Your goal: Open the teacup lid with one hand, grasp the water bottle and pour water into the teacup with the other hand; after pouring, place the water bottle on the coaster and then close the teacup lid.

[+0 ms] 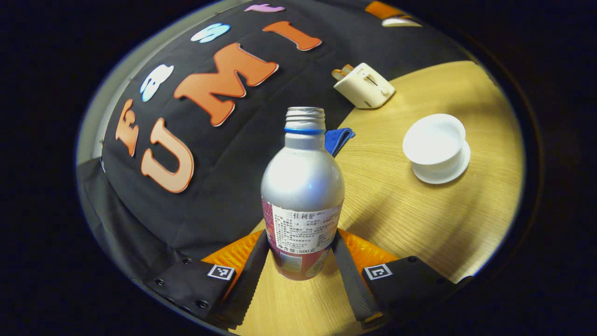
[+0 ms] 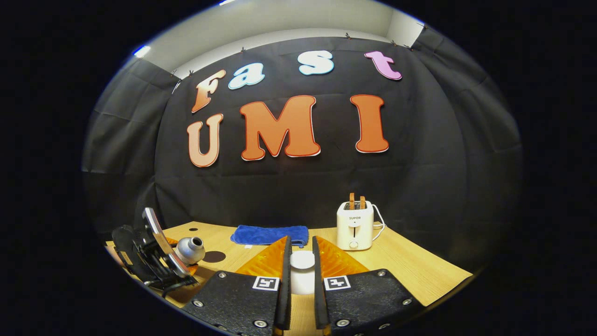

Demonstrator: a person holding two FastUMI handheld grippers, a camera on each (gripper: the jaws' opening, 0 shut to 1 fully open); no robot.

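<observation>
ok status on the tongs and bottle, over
Left tongs shut on bottle. Right tongs shut on lid. Teacup open, nothing between it and bottle.

both claw-mounted, low, sharing toaster [image 1: 364, 85]

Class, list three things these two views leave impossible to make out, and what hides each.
Left gripper view: water level in the water bottle; its opaque metal wall hides it.
Left gripper view: whether the teacup holds water; white, glary interior.
Right gripper view: the lid outline; the right gripper covers its sides.
</observation>
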